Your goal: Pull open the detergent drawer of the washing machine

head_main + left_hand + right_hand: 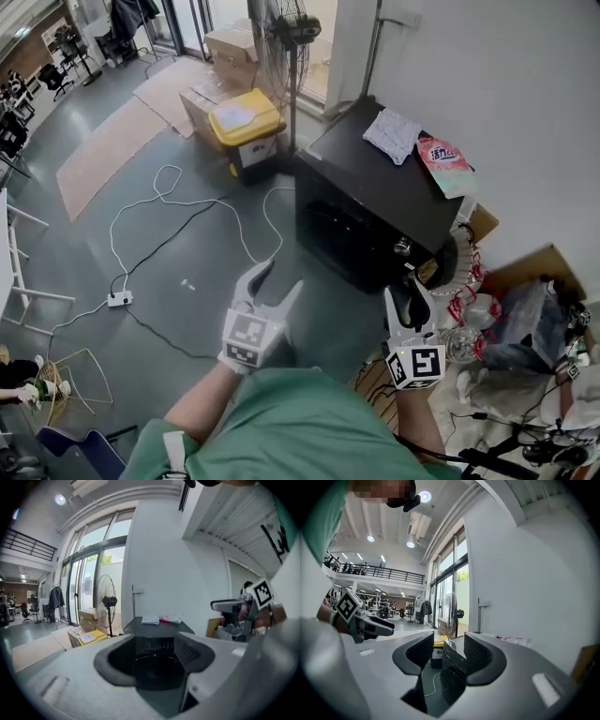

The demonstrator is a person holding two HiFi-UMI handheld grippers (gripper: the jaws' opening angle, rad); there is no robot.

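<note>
The black washing machine (375,202) stands against the white wall, its front facing my grippers. A white cloth (392,134) and a pink detergent bag (444,164) lie on its top. My left gripper (279,278) hangs open in front of the machine, well short of it. In the left gripper view the machine's dark front and control strip (157,644) show between the open, empty jaws of the left gripper (154,659); I cannot tell the drawer apart there. My right gripper (405,287) is near the machine's right front corner, and the right gripper (449,660) is open and empty.
A yellow-lidded bin (246,127), a standing fan (286,37) and cardboard boxes (230,47) stand to the left behind the machine. A white cable runs over the grey floor to a power strip (120,298). Bags and clutter (525,323) crowd the machine's right side.
</note>
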